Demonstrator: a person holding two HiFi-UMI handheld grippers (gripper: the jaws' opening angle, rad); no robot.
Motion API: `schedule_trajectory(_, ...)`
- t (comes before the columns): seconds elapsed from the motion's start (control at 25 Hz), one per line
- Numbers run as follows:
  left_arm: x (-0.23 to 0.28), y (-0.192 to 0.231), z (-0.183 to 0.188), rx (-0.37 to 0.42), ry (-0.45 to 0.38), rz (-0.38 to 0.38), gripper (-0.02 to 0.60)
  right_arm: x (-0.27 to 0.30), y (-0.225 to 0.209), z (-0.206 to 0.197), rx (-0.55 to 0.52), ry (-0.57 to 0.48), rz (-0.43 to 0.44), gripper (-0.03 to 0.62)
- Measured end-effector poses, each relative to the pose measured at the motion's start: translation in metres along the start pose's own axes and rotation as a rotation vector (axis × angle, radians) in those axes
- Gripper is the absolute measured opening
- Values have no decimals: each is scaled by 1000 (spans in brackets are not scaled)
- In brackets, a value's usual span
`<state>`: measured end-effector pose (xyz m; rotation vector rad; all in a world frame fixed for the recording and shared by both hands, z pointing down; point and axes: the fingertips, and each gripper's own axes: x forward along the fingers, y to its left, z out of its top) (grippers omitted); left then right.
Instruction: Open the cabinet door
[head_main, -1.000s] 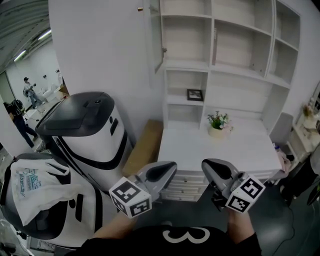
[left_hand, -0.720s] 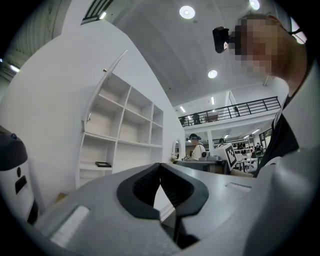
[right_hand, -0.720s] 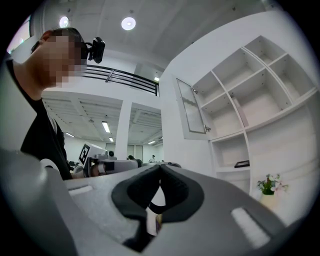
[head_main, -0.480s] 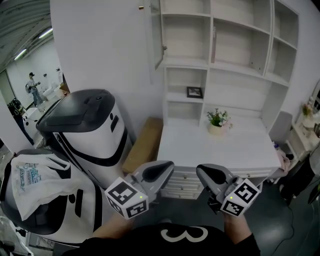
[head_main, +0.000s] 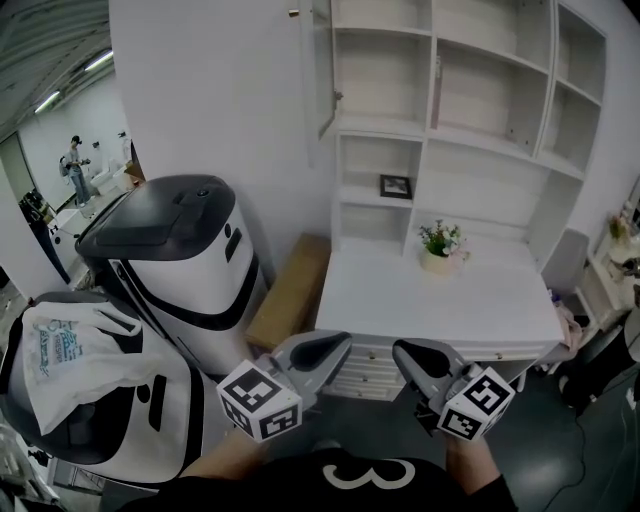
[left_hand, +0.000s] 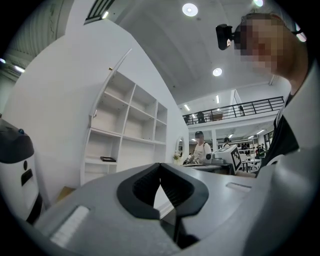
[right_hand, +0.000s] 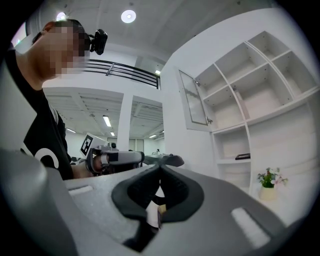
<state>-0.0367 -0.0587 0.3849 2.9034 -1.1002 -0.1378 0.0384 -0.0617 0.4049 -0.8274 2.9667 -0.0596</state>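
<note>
Item: white-framed, glass-paned cabinet door (head_main: 322, 70), at the far upper left of the tall white open shelf unit (head_main: 480, 100). It stood swung out from its compartment and seemingly already open, though the head view caught it nearly edge-on. Grey left gripper (head_main: 343, 342) and grey right gripper (head_main: 402, 350): jaws of both clenched on nothing, held low and near the person's body, well apart from the door. Step judged as the task's close; any further move would call for raising one gripper to the door's free edge.
</note>
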Motion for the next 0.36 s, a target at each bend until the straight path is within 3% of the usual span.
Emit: schedule_trajectory(0.36, 8, -5, 1, 7, 22, -4, 9, -5, -2, 4, 12, -5, 5, 3)
